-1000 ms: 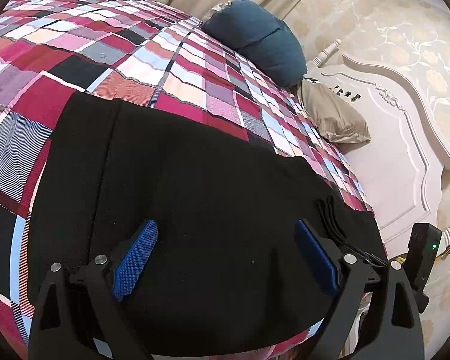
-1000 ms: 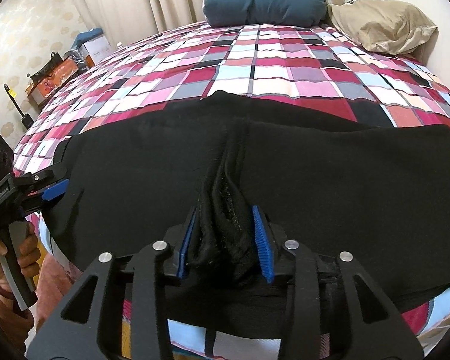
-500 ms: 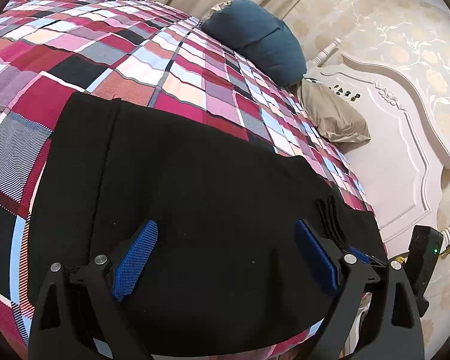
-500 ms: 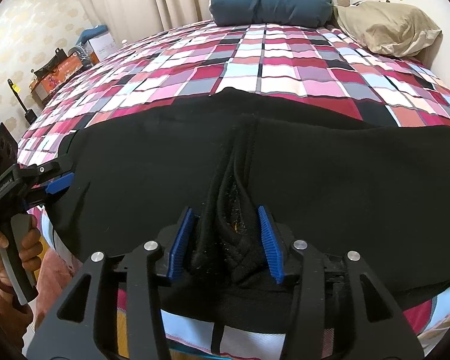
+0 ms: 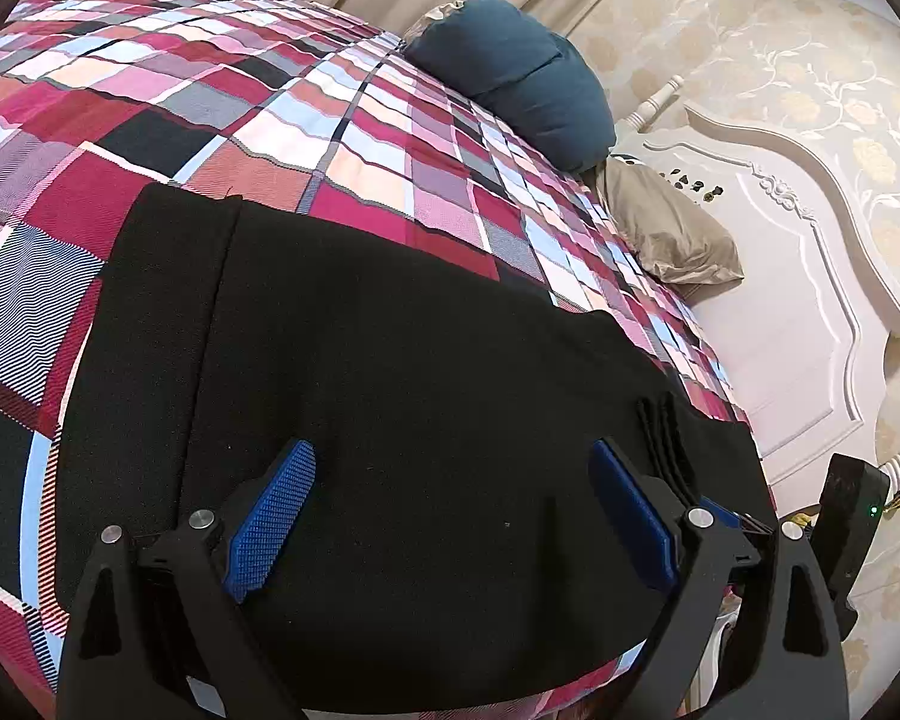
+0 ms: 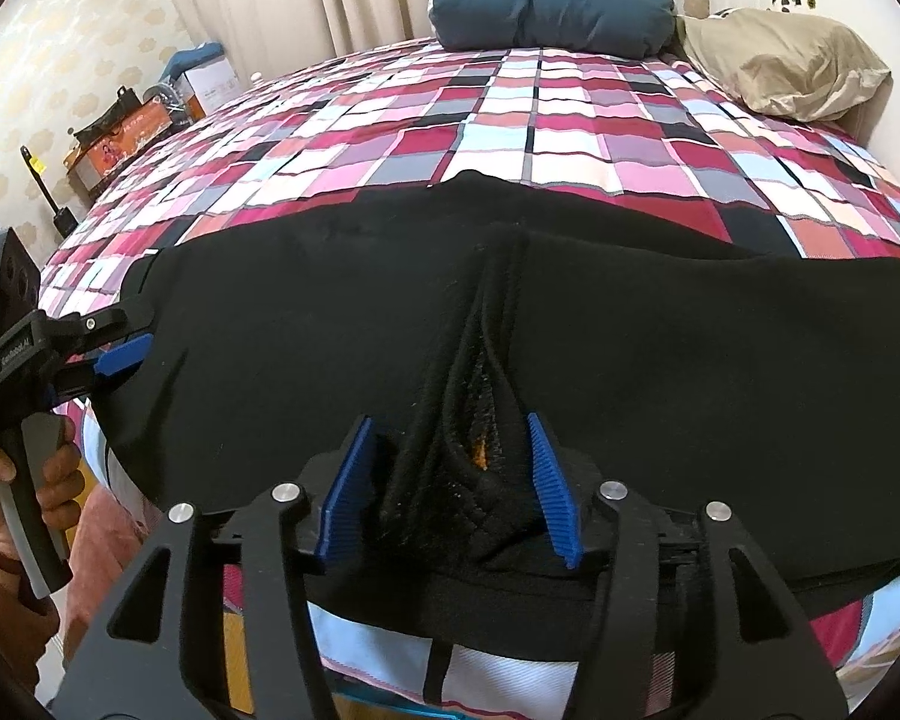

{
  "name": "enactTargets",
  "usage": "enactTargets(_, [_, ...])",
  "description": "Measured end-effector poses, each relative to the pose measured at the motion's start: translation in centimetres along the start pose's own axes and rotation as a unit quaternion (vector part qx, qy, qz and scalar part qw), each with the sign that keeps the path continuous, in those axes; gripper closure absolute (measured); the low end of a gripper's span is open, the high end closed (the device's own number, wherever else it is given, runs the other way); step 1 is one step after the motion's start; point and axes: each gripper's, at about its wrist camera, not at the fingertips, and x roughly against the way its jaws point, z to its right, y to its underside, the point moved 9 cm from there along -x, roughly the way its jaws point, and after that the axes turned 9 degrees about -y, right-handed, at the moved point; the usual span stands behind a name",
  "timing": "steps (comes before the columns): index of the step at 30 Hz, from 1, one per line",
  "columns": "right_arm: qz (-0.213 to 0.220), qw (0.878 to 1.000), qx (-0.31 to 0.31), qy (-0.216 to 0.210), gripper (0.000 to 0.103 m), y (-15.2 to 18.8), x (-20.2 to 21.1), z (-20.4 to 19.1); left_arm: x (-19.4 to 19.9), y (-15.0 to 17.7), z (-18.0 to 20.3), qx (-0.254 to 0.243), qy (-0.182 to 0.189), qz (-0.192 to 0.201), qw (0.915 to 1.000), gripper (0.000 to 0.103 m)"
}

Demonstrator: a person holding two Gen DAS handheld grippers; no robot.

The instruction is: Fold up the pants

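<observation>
- Black pants (image 5: pixel 426 396) are lying flat across the near edge of the bed (image 5: pixel 342 138), on the checked bedspread and already doubled over into a wide band.
- Right claw (image 6: pixel 450 480) is sitting at the near hem with a bunched ridge of the pants' fabric (image 6: pixel 480 372) between its blue pads (image 6: pixel 549 480); its jaws are opening and the bunch is slackening, with a gap showing on the left pad's side.
- So the right claw is letting go, not gripping; the fabric is resting on the bed by itself.
- Left claw (image 5: pixel 450 516) is hovering over the other end of the pants with its jaws spread wide and nothing pinched; the cloth is just lying under it.
- In the right wrist view, the left claw is showing at the far left edge of the pants, held by the person's hand (image 6: pixel 6 480).
- Step, as I'm judging it: finishing and releasing a fold, with both claws coming free.
- Next move is probably calling for a regrip on one end of the band and carrying it across to the other end, keeping the layers stacked.
- Risk: that bunched ridge is staying puckered unless it gets smoothed first.
- Blue pillow (image 6: pixel 546 0) and tan pillow (image 6: pixel 786 60) are sitting well apart from the pants, at the headboard (image 5: pixel 780 276).
</observation>
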Motion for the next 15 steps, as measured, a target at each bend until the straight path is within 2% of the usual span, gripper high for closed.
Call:
enactTargets(5, [-0.004, 1.000, 0.007, -0.003, 0.046, 0.1, 0.3, -0.2, 0.0, 0.0, 0.0, -0.001, -0.001, 0.000, 1.0000, 0.012])
enactTargets(9, [-0.002, 0.999, -0.016, -0.037, 0.046, 0.1, 2.1, 0.2, -0.1, 0.1, -0.1, -0.005, -0.002, -0.001, 1.0000, 0.012])
enactTargets(12, [0.021, 0.998, -0.038, -0.040, 0.043, -0.8, 4.8, 2.3, -0.2, 0.1, -0.2, -0.010, -0.003, -0.001, 0.9999, 0.012])
enactTargets(15, [0.056, 0.996, -0.067, -0.026, 0.038, -2.4, 8.4, 6.6, -0.3, 0.1, -0.3, -0.013, -0.005, -0.002, 0.9999, 0.012])
